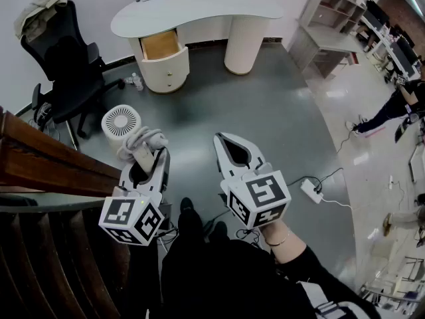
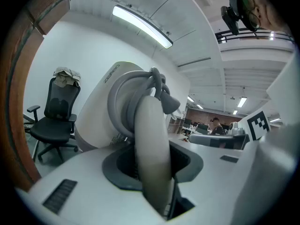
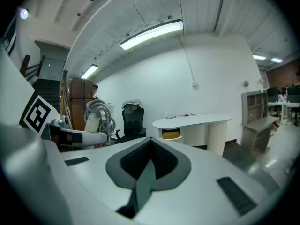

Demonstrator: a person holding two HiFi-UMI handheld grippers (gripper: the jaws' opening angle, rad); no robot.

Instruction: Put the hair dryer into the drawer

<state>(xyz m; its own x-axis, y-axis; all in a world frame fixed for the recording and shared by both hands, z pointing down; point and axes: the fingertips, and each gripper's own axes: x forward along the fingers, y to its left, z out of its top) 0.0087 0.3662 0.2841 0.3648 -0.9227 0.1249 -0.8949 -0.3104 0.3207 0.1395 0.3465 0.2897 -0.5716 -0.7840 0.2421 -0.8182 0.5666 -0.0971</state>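
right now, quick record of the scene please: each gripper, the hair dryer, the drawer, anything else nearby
left gripper: shut on the handle of the white hair dryer
grey cord: coiled round the dryer
right gripper: shut, nothing between its jaws
drawer: pulled open, wood-coloured inside, in the curved white desk
dryer vs drawer: apart, across the grey floor; not yet in
also there: black office chair left of the desk, cloth draped over its back
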